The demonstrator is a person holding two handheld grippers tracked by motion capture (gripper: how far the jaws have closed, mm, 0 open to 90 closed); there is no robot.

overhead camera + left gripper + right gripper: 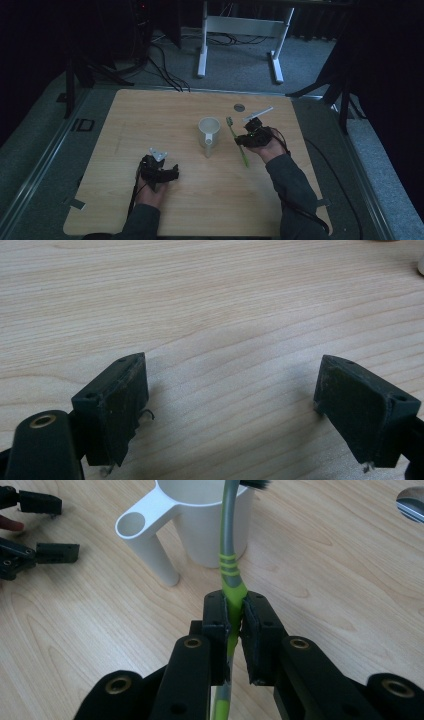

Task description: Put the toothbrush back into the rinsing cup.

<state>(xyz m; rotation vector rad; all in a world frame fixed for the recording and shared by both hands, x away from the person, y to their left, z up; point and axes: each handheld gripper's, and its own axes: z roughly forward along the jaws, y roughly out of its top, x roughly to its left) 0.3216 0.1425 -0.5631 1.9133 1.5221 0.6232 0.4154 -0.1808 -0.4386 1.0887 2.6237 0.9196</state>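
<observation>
A green and grey toothbrush [229,565] is the thing in hand: in the right gripper view it stands clamped between the two black jaws of the right tongs [235,625], its green grip pinched at the lower middle of the frame and its grey neck rising to the top edge, where the dark bristle head is cut off. In the high view the same toothbrush [238,141] runs as a thin slanted line right of centre, its head toward the top of the frame and its tail toward the bottom, with the right tongs [253,136] closed around its middle. Just to its left stands a white mug [209,131] near the centre of the frame; its mouth faces up and its inside looks plain white, with nothing in it that can be made out. In the right gripper view the mug [200,525] sits at the top centre directly behind the toothbrush, with a tubular handle reaching toward the left. The left tongs [161,172] rest at the lower left of the high view, well apart from the mug, and in the left gripper view the left tongs [230,405] have their jaws spread wide over bare wood grain, gripping nothing. Everything sits on a light wooden worktop [165,115], and a small round grey disc [239,106] lies near its far edge.
</observation>
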